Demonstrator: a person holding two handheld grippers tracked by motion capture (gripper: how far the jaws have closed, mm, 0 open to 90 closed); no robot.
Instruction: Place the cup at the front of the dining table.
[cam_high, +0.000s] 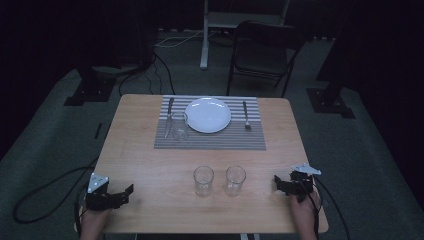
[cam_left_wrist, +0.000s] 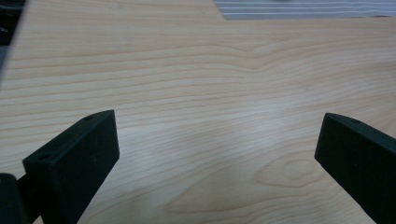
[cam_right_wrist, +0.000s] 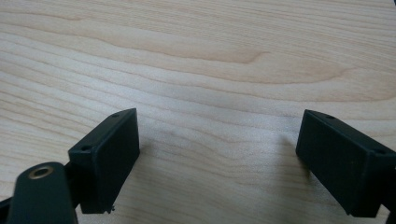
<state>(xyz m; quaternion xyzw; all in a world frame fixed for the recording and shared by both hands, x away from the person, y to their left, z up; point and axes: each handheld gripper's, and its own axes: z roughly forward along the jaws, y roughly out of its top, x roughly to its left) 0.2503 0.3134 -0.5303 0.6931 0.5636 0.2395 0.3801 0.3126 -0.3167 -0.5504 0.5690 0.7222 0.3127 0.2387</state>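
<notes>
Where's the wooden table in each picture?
High view: the table sits in the middle, with the striped mat at its far side.
Left gripper view: wood lies beneath the open left gripper, mat at the top right.
Right gripper view: wood lies beneath the open right gripper.
Shared landmark: the light wood grain.

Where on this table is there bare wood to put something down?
Bare wood: between the left gripper and the near glasses, the band between those glasses and the striped placemat, and both side strips beside it. The placemat is crowded: plate, glass, knife, fork.
</notes>
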